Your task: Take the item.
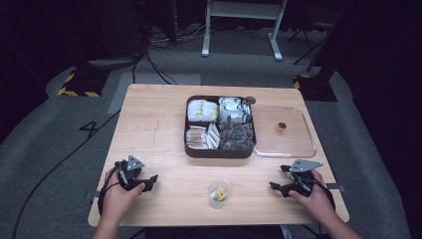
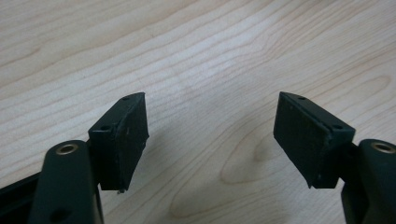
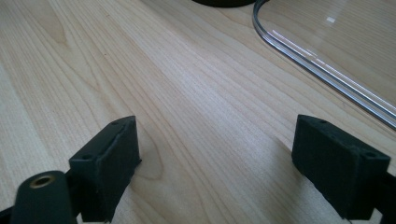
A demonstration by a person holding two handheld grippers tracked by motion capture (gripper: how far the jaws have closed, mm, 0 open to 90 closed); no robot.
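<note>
We have both grippers low over the table (image 1: 149,129) and nothing in either. The left gripper (image 1: 149,180) sits near the front-left corner, jaws wide apart with bare wood between them in its own view (image 2: 210,140). The right gripper (image 1: 277,185) rests near the front-right, jaws just as wide, also over bare wood (image 3: 215,158).

Between them, close to the front edge, stands the cup (image 1: 219,191), a small clear one with something yellow inside. It is the nearest thing to both hands, so we take it as the thing in play.

What could go wrong? The cup looks light and stands near the front edge; a jaw coming in from the side could tip it or push it off towards us. A clear wall is also hard to judge, so we could close short and only clip the rim.

On the right, the lid (image 1: 286,132) lies flat beside the tray (image 1: 220,153), and its clear rim (image 3: 322,70) runs just ahead of our right jaws. A forward sweep there could catch it and shove it into the tray. A small brown thing (image 1: 281,127) stands on the lid and could roll.

Open room: the left side is bare wood right up to the tray, and the strip between tray and cup is free. The front edge is tight for both hands.
</note>
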